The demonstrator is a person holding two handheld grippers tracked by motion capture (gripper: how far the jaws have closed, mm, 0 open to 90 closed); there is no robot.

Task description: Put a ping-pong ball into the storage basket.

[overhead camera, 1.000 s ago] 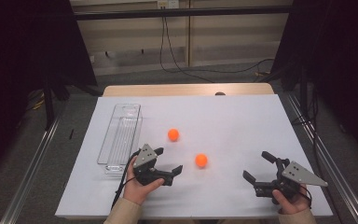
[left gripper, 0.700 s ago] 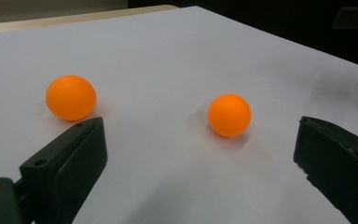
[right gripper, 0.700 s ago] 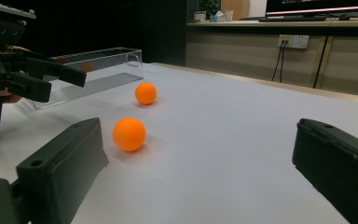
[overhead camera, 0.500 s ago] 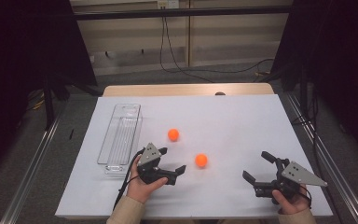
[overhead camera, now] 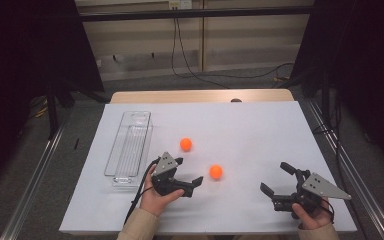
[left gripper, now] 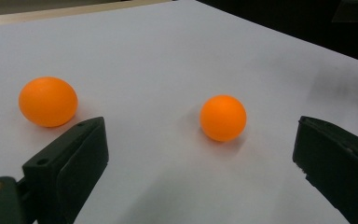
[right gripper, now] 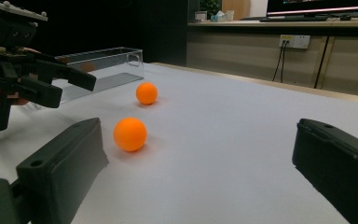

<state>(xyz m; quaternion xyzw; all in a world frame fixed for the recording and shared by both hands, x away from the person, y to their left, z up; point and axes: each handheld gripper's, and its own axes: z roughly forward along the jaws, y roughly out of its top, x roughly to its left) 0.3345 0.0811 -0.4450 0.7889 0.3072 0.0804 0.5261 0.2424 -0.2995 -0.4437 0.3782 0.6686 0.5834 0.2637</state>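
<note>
**Both grippers spread, two orange balls loose on the sheet**

High view: L gripper [overhead camera: 189, 176] sits low-centre on the white sheet [overhead camera: 260, 130], jaws spread wide, nothing between them, held by the left hand [overhead camera: 157, 197]. Near ball [overhead camera: 216, 171] lies just beside its jaw tips, at approx 2 o'clock from the gripper, not touching. Far ball [overhead camera: 185, 144] rests at approx 12 o'clock from the L gripper, apart from the near ball.

L gripper view: near ball [left gripper: 223, 117] sits ahead, between the two black jaws but beyond the tips; far ball [left gripper: 48, 101] is off at 10 o'clock, past the left jaw.

R gripper [overhead camera: 281, 183] is low-right in the high view, jaws also released & wide, empty, well apart from both balls; near ball lies at approx 9 o'clock from it. R gripper view: near ball [right gripper: 130, 134] close to its left jaw, far ball [right gripper: 147, 93] behind it, L gripper [right gripper: 70, 84] at 10 o'clock.

Clear tray [overhead camera: 128, 145] lies lengthwise at the sheet's left side, approx 11 o'clock from the L gripper; contents can't be told.
</note>
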